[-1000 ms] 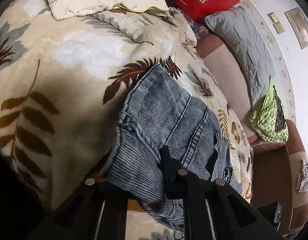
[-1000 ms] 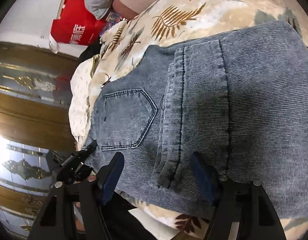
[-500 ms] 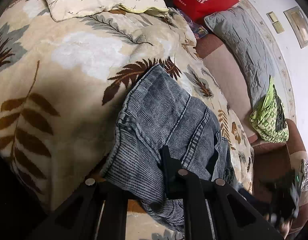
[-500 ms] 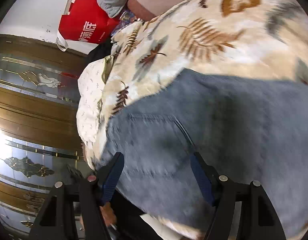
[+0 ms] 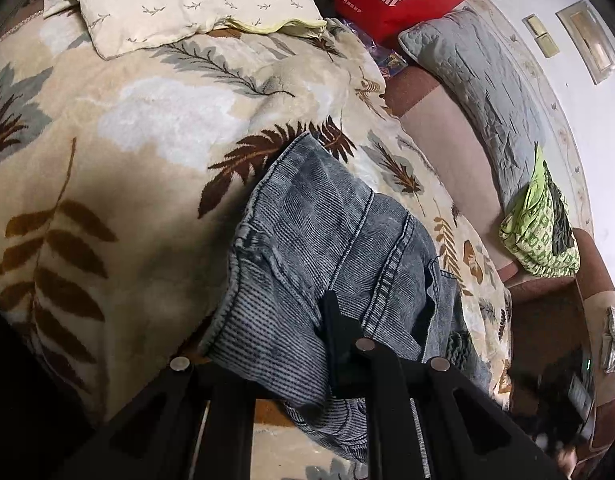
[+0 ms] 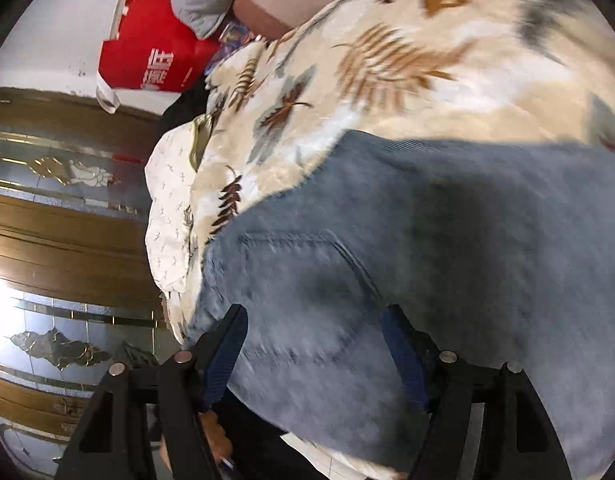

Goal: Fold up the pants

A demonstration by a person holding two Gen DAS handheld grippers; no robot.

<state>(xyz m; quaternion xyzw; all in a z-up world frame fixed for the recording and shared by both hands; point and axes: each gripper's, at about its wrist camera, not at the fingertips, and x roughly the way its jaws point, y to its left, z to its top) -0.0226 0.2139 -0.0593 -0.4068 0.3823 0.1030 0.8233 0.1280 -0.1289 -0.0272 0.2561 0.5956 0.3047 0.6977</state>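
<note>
Moved: right gripper [image 6: 313, 350] drew back over jeans [image 5: 327, 248], jaws apart, empty | left gripper [image 5: 307, 320] clamped on near hem | jeans lie on leaf blanket [image 5: 119, 152], long axis running left-right between hands | left nearer

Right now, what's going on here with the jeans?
A person with a handheld gripper in each hand is folding blue jeans on a leaf-print blanket. The left gripper is clamped on a bunched fold of denim at the near edge. The right gripper stands open over the jeans, gripping nothing. The fold isn't finished yet.
</note>
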